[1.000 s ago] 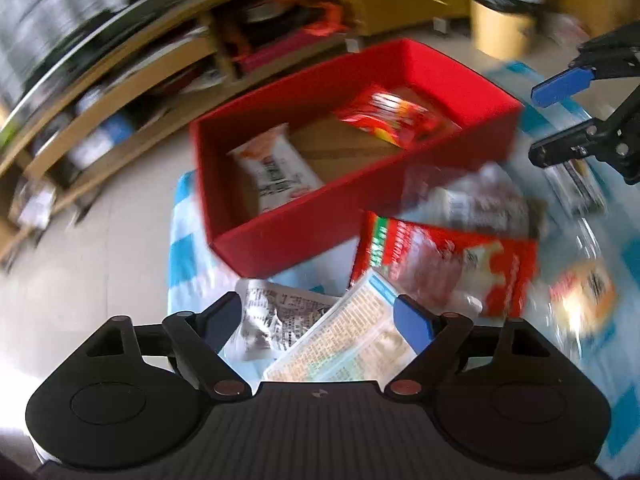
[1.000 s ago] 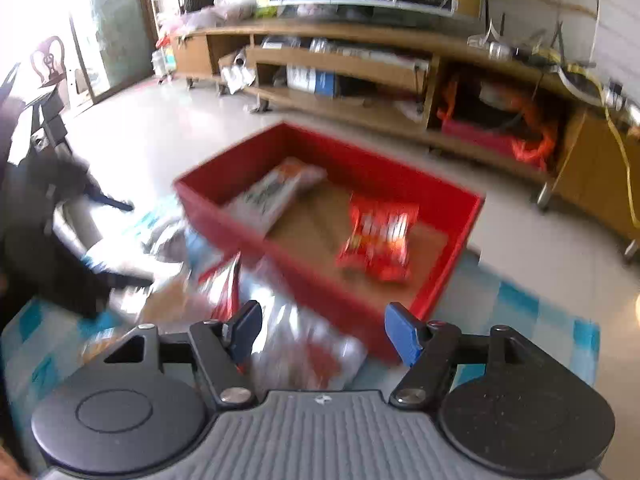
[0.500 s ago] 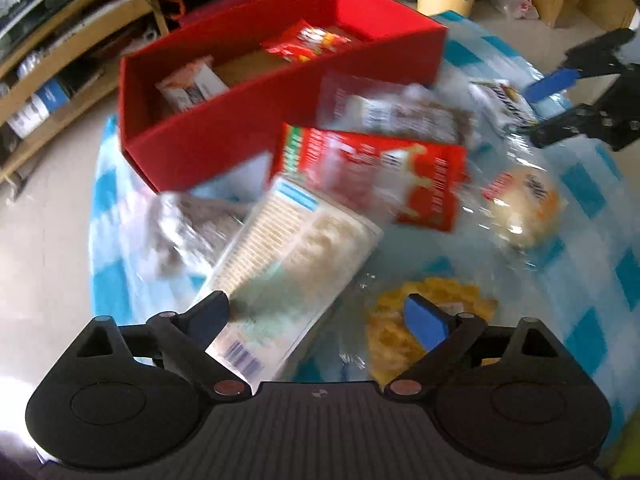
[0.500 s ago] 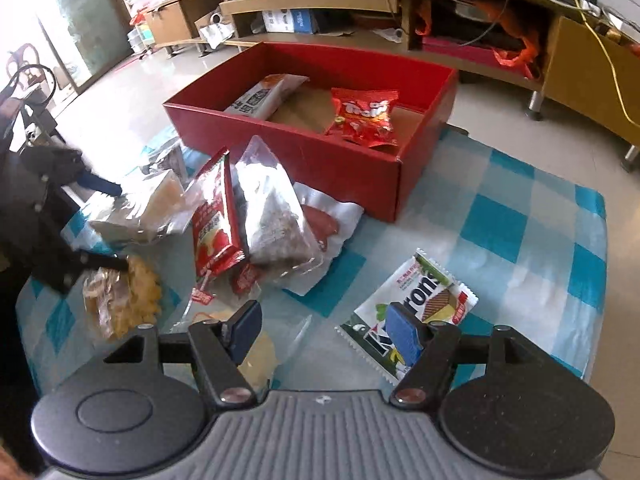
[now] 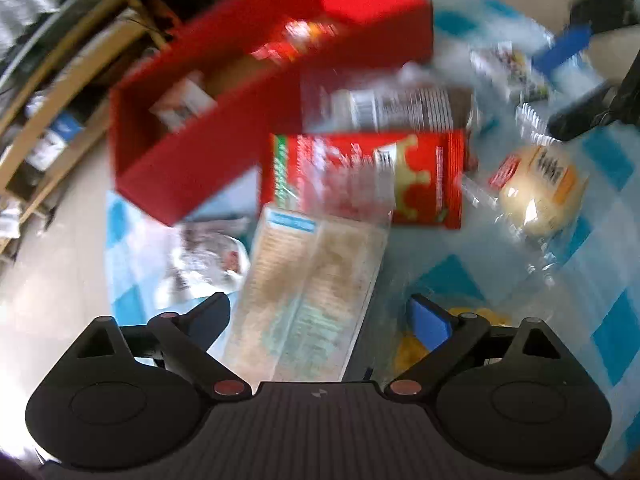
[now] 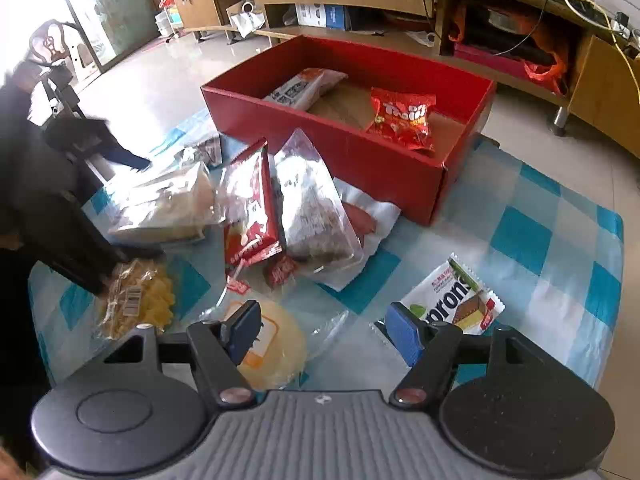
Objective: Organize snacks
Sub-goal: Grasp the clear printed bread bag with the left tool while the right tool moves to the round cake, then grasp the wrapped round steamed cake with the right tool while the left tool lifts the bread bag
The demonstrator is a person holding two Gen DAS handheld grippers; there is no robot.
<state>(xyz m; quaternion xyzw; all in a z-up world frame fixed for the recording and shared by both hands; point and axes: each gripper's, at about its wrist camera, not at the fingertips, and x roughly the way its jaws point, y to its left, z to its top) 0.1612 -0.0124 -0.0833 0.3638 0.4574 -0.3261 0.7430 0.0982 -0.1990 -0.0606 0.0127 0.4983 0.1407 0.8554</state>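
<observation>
Currently left gripper is held wide open over a long pale cracker pack, pads not touching it; right gripper is part open, nothing gripped, w/ a round bun pack beneath; red box w/ two snacks sits beyond on checked cloth.

Left gripper fingers wide, straddling cracker pack.

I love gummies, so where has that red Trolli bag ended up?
In the right wrist view the red Trolli bag lies inside the red box, toward its right end, apart from the white packet at the box's left.
</observation>
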